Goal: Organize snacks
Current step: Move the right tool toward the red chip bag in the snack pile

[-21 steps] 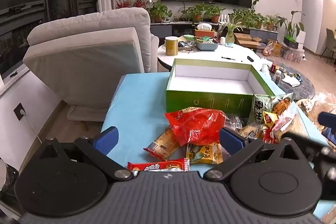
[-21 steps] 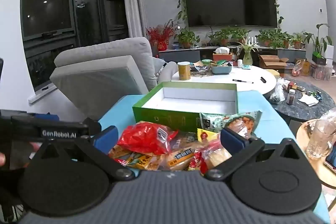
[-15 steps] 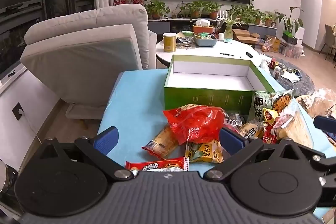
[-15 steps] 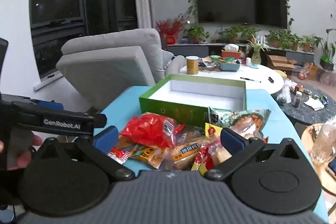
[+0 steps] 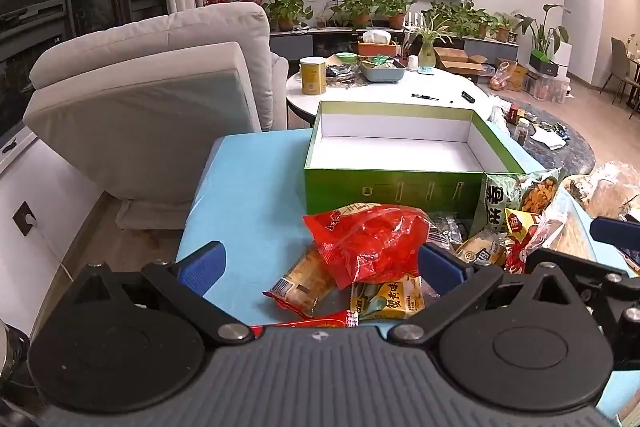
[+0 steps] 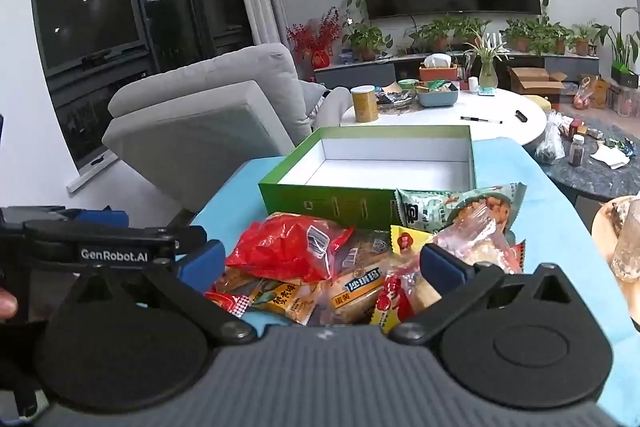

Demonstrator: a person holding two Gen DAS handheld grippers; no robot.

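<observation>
I see the red bag (image 5: 370, 245) lying centre frame between my spread, empty left gripper (image 5: 320, 263); right gripper (image 6: 322, 265) likewise spread.

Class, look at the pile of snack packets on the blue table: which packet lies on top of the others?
The crinkled red plastic packet lies on top, overlapping the yellow-green packet and the tan biscuit packet beneath it. It is also the only all-red one.
</observation>
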